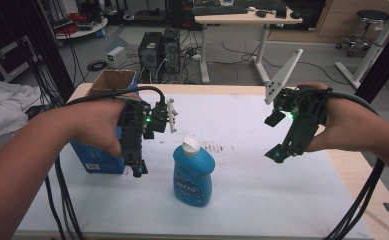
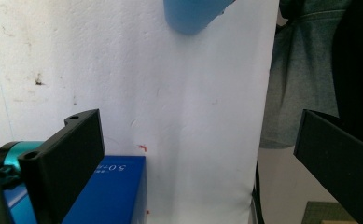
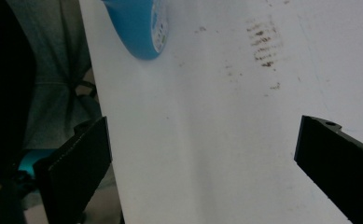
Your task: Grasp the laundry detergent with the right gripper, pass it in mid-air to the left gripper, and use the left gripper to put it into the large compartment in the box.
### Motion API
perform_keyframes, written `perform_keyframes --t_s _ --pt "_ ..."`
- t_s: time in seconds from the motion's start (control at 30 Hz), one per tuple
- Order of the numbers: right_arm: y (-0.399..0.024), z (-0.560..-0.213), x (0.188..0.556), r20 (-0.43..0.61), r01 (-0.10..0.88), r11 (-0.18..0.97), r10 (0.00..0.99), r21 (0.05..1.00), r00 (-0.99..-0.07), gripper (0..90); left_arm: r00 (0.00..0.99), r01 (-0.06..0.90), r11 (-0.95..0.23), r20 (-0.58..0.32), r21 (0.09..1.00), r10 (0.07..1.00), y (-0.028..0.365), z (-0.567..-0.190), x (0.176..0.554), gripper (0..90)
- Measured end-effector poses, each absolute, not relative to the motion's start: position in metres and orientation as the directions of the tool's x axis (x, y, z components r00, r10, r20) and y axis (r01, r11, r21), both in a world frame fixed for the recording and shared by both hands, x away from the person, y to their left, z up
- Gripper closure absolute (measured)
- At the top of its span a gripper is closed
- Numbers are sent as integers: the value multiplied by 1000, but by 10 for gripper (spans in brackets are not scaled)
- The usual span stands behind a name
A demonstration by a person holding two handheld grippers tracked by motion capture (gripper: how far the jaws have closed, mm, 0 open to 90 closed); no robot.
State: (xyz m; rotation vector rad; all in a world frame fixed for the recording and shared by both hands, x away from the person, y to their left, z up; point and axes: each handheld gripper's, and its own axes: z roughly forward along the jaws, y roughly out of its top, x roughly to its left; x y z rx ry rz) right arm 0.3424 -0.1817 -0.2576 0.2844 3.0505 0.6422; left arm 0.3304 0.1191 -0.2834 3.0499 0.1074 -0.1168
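Blue plastic detergent bottle (image 1: 193,173) standing mid-table, cut off in both gripper views, left gripper (image 1: 138,170) and right gripper (image 1: 277,152) hovering either side, jaws spreading wide, empty

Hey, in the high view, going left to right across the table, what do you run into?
Blue box → left gripper → blue bottle → right gripper.
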Motion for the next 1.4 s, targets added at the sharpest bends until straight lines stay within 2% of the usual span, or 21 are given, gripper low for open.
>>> perform_keyframes --t_s 0.3,0.77,1.07,1.4 --pt "-174 -275 324 72 173 851 158 497 -985 30 995 67 -994 -77 87 60 119 -283 330 17" --pt "-160 -308 317 151 248 721 197 647 -969 30 996 68 -993 -69 92 62 123 -283 328 17" --pt "-137 -334 314 183 267 668 194 695 -964 30 995 72 -993 -73 98 65 127 -286 324 17" --pt "-111 -349 308 170 261 607 204 751 -964 30 995 72 -993 -71 93 65 128 -288 323 17"
